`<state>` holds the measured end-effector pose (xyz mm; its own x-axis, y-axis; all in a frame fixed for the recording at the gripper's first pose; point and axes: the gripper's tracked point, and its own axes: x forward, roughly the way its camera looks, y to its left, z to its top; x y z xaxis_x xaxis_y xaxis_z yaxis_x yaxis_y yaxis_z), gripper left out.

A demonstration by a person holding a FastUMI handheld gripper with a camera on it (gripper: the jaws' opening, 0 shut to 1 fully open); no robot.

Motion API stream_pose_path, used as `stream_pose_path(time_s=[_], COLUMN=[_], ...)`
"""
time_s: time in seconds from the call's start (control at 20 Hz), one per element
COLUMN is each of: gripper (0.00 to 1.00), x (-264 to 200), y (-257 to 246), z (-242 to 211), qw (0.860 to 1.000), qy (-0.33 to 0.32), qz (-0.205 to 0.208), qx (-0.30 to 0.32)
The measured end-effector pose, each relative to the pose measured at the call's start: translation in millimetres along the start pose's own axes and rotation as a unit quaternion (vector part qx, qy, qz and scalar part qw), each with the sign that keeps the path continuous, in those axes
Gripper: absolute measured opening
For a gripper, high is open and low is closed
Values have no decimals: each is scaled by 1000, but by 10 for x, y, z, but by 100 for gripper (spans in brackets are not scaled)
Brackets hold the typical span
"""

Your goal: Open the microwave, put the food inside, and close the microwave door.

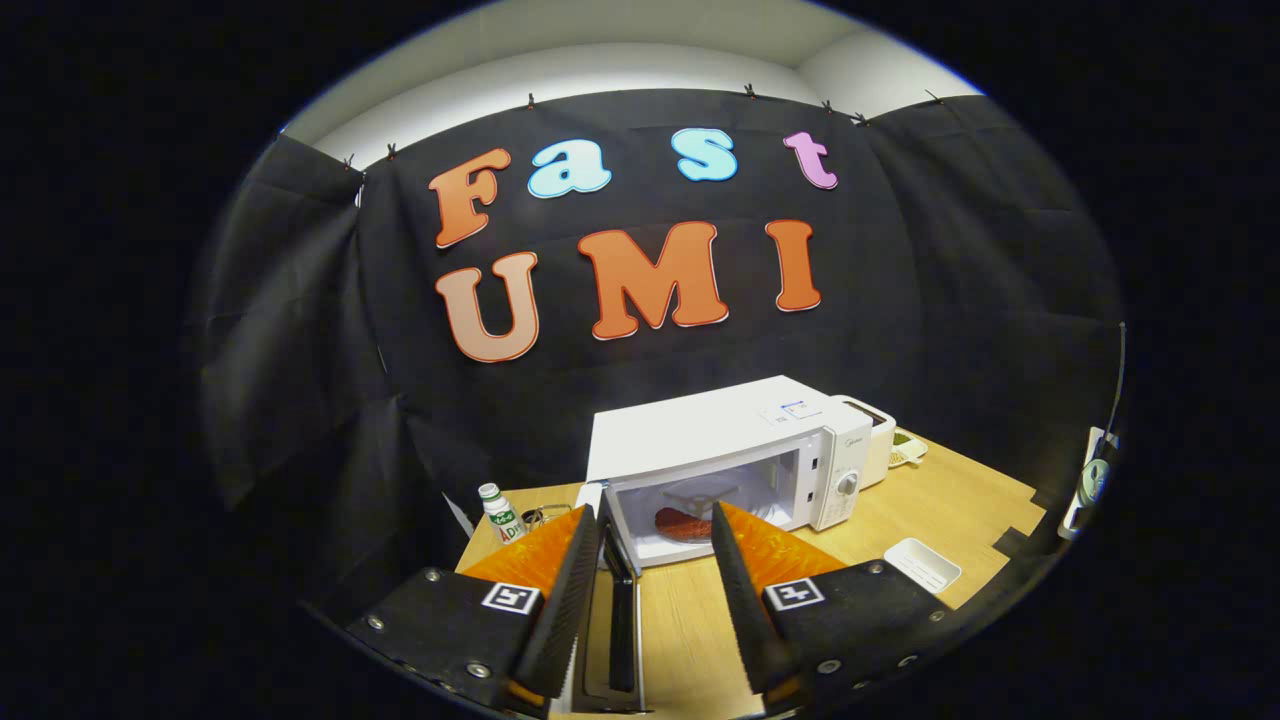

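With reddish-brown food [683, 524] already lying inside white boxy microwave [720, 450] on wooden desk [900, 510], closing step seems in hand. Dark-framed microwave door [620, 600] swung wide open, edge-on, just inside left finger. Hand-held gripper [655, 590] spread wide, holds nothing. Next move likely calls for push on door's outer face, swinging it toward cavity until latched. Door's lower part cut off; food's exact kind hard to tell. Small white bottle [500, 512] stands left of microwave.

Microwave [720, 430] white, cavity pale, door [620, 610] dark-framed; food [683, 524] inside reddish-brown. Table [930, 500] light wood grain; small tray [922, 563] white; bottle [500, 514] white with green cap and green label. Toaster [872, 432] behind microwave white.
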<state>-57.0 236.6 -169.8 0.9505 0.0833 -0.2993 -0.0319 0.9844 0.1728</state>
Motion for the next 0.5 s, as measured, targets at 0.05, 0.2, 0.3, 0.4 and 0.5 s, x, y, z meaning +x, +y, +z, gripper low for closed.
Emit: stream_pose_path(time_s=[0.05,0.2,0.3,0.4,0.5], gripper=[53,11,1,0,1], x=[-70,-226,-270,-319,-371], y=[101,375,576,780,931], z=[-60,-205,-382,-677,-885], qw=[1000,1000,999,999,998], qy=[6,6,15,42,40], qz=[-1,-12,-18,-23,-35], qx=[7,18,24,23,20])
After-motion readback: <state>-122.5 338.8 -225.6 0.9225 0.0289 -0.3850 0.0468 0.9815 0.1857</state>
